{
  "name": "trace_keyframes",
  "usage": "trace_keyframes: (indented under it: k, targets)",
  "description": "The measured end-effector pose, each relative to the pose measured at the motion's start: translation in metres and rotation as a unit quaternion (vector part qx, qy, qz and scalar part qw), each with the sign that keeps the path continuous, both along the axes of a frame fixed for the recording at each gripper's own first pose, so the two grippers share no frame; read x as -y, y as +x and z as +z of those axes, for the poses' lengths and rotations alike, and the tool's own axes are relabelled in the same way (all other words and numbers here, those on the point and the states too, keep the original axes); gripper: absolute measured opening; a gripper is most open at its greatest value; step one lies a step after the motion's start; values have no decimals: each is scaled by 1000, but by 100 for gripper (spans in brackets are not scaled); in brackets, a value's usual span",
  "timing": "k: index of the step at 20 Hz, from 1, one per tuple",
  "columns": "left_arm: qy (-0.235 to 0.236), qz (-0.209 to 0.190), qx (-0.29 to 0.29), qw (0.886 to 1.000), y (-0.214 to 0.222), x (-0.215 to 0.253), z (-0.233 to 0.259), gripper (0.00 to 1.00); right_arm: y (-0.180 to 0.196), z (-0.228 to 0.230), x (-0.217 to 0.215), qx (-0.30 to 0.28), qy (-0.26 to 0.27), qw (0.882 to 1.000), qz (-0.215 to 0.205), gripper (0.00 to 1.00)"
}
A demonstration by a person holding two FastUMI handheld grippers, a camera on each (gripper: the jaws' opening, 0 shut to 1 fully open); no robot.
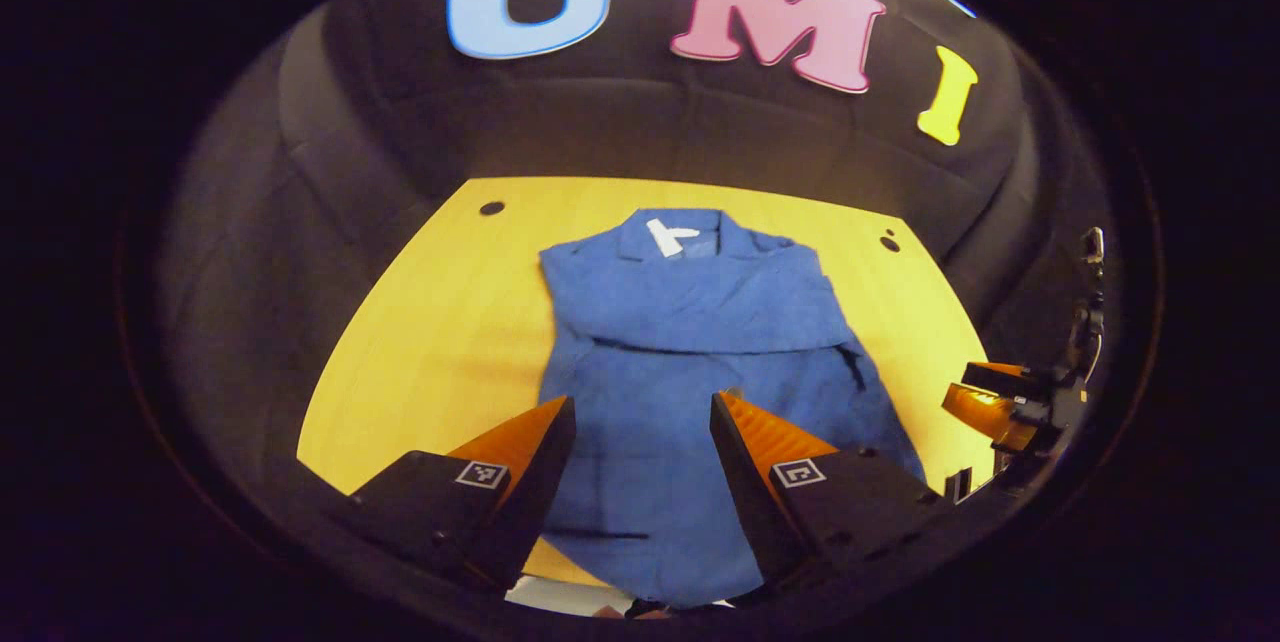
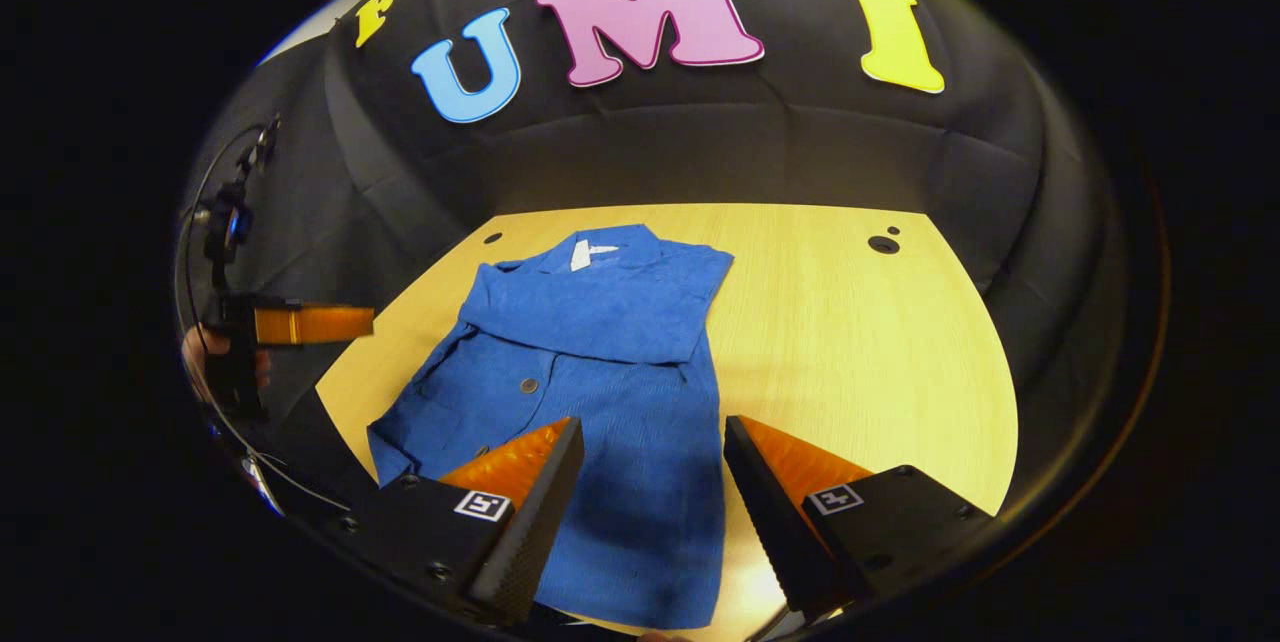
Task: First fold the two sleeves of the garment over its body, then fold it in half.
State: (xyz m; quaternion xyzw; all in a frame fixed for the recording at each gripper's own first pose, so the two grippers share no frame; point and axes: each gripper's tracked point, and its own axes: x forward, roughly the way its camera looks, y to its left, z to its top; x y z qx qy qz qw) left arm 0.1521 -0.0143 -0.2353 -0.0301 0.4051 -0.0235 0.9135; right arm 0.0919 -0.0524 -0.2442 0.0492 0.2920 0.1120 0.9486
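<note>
Spreading across the middle of both views, the yellow wooden worktop (image 1: 430, 322) carries a blue garment (image 1: 690, 372) lying flat, collar toward the top of the frame, both sleeves folded across its chest in a band below the collar. In the left gripper view, the left hand-held gripper (image 1: 640, 422) hovers over the hem at bottom centre, fingers apart. In the right gripper view, the right hand-held gripper (image 2: 650, 442) hangs likewise, fingers apart, above the garment's lower edge. A white tag (image 2: 583, 253) sits inside the collar.
</note>
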Motion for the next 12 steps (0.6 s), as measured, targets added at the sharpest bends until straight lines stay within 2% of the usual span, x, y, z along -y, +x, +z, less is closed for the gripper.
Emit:
trace_keyframes:
  k: [2, 4, 9, 12]
  targets:
    - [-29, 35, -40, 998, -26, -17, -31, 78, -20, -11, -10, -18, -10, 1000, -1, 92]
    - [-49, 50, -76, 995, -50, -26, -61, 79, -38, -17, -19, -31, -4, 999, -9, 92]
    - [-11, 44, -116, 992, -94, -62, -108, 79, -77, -47, -19, -55, -30, 997, -34, 92]
    - [-14, 34, -137, 990, -113, -69, -126, 79, -96, -65, -9, -74, -45, 995, -57, 92]
